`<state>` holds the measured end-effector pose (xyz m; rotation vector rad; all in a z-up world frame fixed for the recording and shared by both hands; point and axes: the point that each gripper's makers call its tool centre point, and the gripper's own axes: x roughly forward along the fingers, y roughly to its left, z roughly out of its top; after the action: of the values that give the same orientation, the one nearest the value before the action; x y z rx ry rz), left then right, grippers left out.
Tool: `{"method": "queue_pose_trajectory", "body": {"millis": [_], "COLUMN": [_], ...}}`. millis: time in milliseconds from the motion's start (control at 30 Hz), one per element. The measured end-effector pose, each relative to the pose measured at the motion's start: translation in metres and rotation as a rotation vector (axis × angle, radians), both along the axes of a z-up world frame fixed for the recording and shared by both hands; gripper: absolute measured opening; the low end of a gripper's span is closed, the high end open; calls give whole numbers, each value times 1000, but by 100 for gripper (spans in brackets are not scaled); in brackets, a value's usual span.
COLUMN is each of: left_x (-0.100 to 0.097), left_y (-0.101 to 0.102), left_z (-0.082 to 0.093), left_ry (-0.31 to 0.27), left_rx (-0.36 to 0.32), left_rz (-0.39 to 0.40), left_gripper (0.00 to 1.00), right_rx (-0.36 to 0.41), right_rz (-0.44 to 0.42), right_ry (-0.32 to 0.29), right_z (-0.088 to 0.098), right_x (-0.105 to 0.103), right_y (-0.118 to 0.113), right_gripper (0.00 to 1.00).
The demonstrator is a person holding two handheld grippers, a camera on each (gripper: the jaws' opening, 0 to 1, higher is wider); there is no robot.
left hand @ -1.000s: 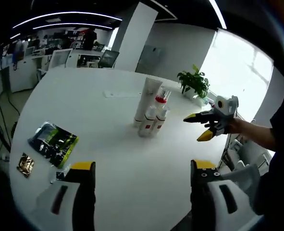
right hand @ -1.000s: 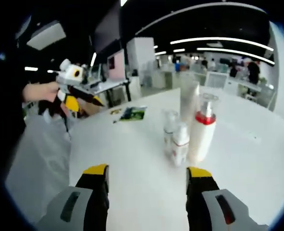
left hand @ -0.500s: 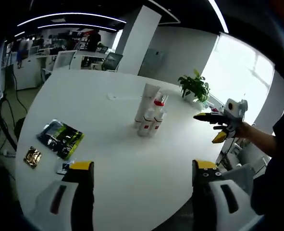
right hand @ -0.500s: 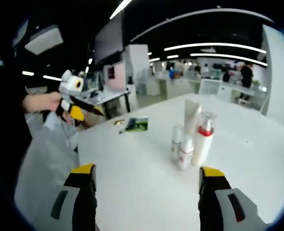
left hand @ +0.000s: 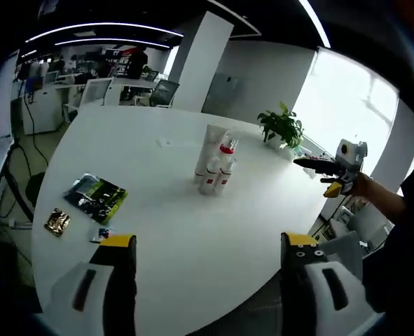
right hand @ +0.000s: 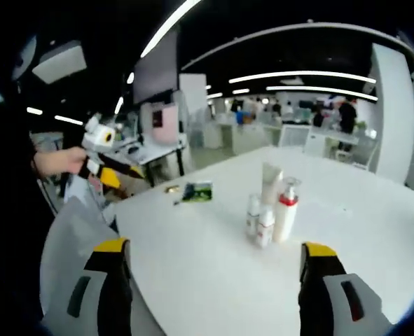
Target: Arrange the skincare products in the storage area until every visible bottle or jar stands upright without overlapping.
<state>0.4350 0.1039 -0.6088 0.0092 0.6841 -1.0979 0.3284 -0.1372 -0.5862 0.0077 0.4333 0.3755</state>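
In the left gripper view the left gripper [left hand: 205,260] has its yellow-tipped jaws standing wide apart with nothing between them, held back over the near edge of the round white counter [left hand: 150,210]. In the right gripper view the right gripper [right hand: 214,266] is the same: jaws spread, empty, well short of the products.

The skincare cluster stands near the middle of the counter: a tall white squeeze tube [right hand: 270,183] on its cap, a white pump bottle with a red collar [right hand: 286,210], and two small white bottles with red labels [right hand: 260,220], all upright and pressed close together, some probably touching. None looks tipped or stacked, though from this far off the gaps between them cannot be judged.

Well apart from them lie a green and black foil sachet [left hand: 96,197], a small gold packet [left hand: 57,222] and a tiny dark packet [left hand: 103,234] by the counter's edge.

The arranging looks finished or nearly so. If any spacing is wanted, approach one outer small bottle low and level, close on its body below the cap, and slide it clear slowly so the tall tube is not knocked.
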Motion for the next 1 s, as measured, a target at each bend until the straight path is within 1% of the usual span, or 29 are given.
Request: {"method": "queue_pose_trajectory", "body": {"millis": [233, 333, 433, 533, 600, 700, 767, 1000], "left_x": [-13, -18, -24, -27, -30, -35, -38, -40], "left_y": [12, 19, 26, 32, 35, 38, 39, 42], "left_z": [9, 9, 8, 8, 8, 9, 9, 10], "left_ry": [-14, -20, -14, -18, -19, -18, -22, -26], "left_rx": [-12, -1, -1, 8, 8, 10, 18, 27], "left_rz": [-7, -7, -8, 12, 14, 11, 9, 11], "left_gripper": [82, 85, 89, 95, 95, 96, 99, 99], "right_rx": [5, 6, 2, 4, 7, 12, 19, 28], "right_rz": [-6, -12, -15, -19, -24, -38, -43, -48], "right_ry": [-11, -6, 7, 8, 4, -2, -8, -8], "right_z": [8, 8, 6, 6, 7, 8, 9, 6], "right_x": [-16, -22, -29, -34, -36, -39, -41, -46], "right_y": [5, 8, 10, 10, 9, 7, 7, 10], "right_gripper": [99, 99, 99, 99, 99, 99, 99, 99]}}
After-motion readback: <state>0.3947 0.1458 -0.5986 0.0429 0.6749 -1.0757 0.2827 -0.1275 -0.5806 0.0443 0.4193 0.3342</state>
